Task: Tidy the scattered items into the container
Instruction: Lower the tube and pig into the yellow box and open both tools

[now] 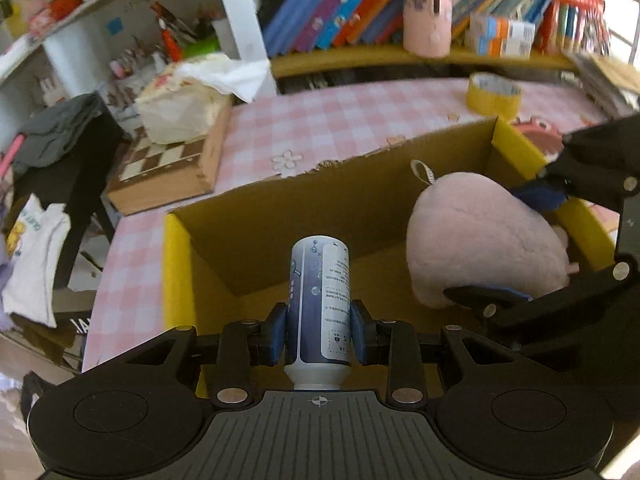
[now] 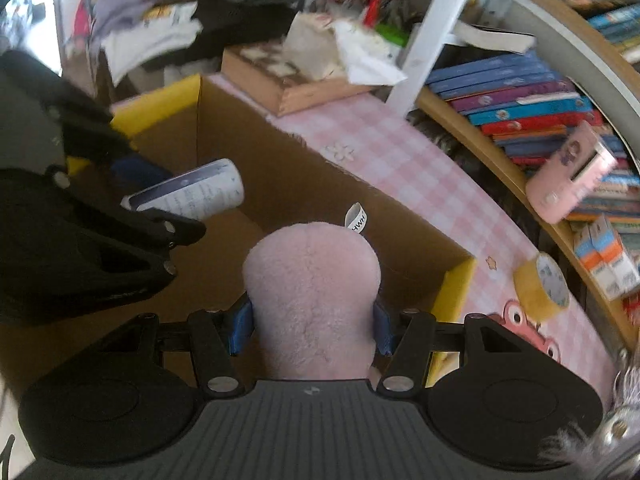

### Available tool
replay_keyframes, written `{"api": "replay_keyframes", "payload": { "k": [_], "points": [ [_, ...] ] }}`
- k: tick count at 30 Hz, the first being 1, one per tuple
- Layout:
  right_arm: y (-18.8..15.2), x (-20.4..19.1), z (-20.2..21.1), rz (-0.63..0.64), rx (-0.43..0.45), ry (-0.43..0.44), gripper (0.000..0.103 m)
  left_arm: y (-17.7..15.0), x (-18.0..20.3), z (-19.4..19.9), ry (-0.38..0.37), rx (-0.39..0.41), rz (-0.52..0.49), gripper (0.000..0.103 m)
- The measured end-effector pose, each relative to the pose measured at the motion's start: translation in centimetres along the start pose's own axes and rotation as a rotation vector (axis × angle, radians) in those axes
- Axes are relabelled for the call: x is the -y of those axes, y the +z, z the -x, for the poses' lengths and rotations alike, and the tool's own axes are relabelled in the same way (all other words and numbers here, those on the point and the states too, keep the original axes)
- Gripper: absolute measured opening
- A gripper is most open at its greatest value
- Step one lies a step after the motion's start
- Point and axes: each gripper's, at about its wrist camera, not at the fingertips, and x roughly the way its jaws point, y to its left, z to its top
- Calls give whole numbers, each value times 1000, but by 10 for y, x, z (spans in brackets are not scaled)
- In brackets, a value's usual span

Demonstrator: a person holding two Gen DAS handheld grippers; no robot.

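My left gripper (image 1: 319,330) is shut on a white and blue bottle (image 1: 319,300), held over the open cardboard box (image 1: 280,216) with yellow flaps. My right gripper (image 2: 313,326) is shut on a pink plush toy (image 2: 312,292), held over the same box (image 2: 280,176). In the left wrist view the plush (image 1: 480,240) hangs at the box's right end, between the right gripper's fingers (image 1: 480,298). In the right wrist view the bottle (image 2: 192,194) shows at the left, in the left gripper. The box floor looks bare.
The box stands on a pink checked tablecloth (image 1: 320,120). A roll of yellow tape (image 1: 494,94) lies behind the box. A wooden chess box (image 1: 168,168) with a bag on it sits at the left. A pink cup (image 1: 427,12) and books fill the shelf behind.
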Motion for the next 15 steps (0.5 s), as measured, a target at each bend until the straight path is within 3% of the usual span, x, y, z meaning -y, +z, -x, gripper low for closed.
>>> {"api": "replay_keyframes", "payload": {
  "k": [10,15],
  "points": [
    [5,4,-22,39,-54,-9,59,9,2,-17,14,-36,-73,35],
    [4,5,-19,16,-34,-8,70,11,2,-16,20,-28,-100,50]
  ]
}}
